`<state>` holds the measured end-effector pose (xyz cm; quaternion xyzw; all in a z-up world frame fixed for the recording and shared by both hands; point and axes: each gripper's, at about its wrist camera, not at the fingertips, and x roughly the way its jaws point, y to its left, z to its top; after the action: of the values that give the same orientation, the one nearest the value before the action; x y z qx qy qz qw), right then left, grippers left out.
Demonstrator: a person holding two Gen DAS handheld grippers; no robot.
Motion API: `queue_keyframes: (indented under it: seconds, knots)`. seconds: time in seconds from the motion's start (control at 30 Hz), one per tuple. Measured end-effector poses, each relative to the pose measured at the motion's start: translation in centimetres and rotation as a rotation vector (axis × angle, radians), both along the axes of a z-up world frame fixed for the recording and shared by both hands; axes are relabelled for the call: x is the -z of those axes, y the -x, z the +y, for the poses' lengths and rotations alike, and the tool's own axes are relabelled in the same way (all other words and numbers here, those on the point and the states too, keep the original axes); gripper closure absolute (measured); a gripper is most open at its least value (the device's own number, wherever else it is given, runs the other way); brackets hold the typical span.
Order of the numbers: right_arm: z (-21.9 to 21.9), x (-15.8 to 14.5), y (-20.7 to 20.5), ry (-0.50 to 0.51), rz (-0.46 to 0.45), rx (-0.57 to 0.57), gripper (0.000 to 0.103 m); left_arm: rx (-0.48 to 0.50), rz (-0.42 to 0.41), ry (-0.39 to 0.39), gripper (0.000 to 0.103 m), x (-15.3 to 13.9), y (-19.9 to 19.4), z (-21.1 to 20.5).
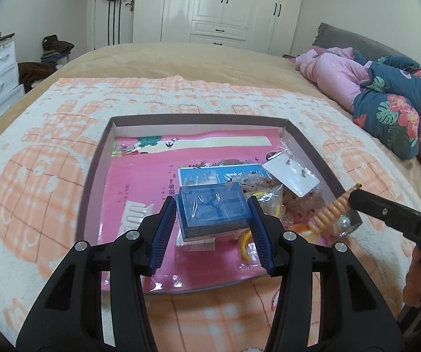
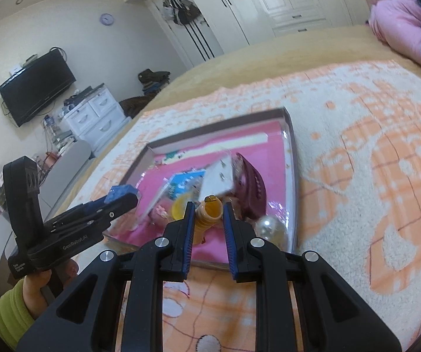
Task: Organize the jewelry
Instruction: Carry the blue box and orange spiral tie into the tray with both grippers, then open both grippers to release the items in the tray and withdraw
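1. The left hand-held gripper (image 1: 212, 205) is closed on a small blue clear-lidded jewelry box (image 1: 212, 209), its pads pressing both short sides. The box is lifted clear above the shallow tray (image 1: 93, 176), which lies on the towel-covered bed (image 1: 34, 161).
2. In the middle of the tray lie a blue card (image 1: 207, 174), a white earring card (image 1: 292, 176) and bagged trinkets, heaped towards its right side.
3. The right hand-held gripper (image 2: 209, 214) stands narrow, clamped on an orange spiral hair tie (image 2: 209, 212) with a large pearl bead (image 2: 270, 226) beside it. It hangs over the tray's near right corner.
4. Judged step: both pieces are picked and in transit for sorting.
5. The next move likely calls for bringing the hair tie to the box or a clear spot in the tray. Where it should go is not shown, and the box's lid looks shut.
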<state>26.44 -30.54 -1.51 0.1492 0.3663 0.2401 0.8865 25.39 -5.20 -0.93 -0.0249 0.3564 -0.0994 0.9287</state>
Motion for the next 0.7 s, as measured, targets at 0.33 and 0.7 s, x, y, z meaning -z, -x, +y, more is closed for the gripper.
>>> queue_keyframes:
  seconds: [0.33,0.7]
  knots:
    - [-0.8,1.6,0.0,0.033,0.072,0.045,0.082,0.007,0.012,-0.016,0.062,1.1,-0.6,-0.6]
    - [-0.9,0.2,1.4,0.142,-0.028,0.067,0.066,0.006,0.014,-0.009,0.062,1.3,-0.6,-0.6]
